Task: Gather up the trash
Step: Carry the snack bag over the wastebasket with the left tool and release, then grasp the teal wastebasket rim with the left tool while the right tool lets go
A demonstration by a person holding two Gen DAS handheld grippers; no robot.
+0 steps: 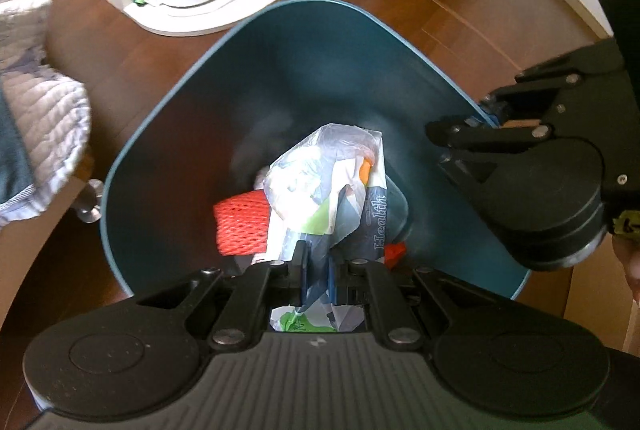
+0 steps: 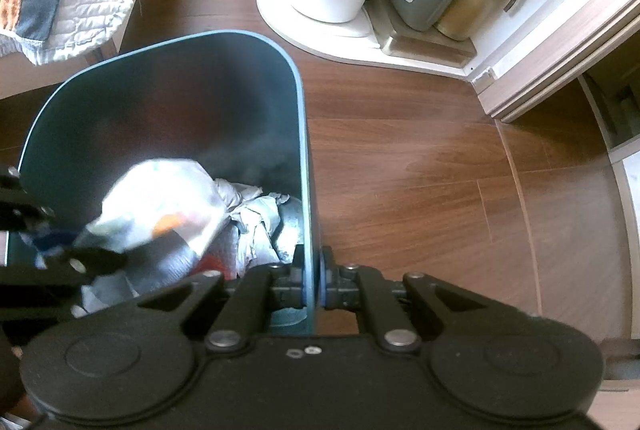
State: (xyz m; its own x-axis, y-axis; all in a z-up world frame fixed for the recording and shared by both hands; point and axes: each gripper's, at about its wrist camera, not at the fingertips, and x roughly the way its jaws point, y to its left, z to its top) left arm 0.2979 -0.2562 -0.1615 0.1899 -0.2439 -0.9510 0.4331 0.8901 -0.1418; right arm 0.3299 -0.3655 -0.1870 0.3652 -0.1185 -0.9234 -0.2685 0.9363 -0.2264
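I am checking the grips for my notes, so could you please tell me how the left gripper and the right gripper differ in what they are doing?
The left gripper is shut on a crumpled plastic bag, while the right gripper is shut on the wall of the blue bin. The left gripper hangs over the bin's inside, above the trash; the right gripper sits at the bin's edge, one jaw inside and one outside. Both point steeply down with jaws nearly closed.
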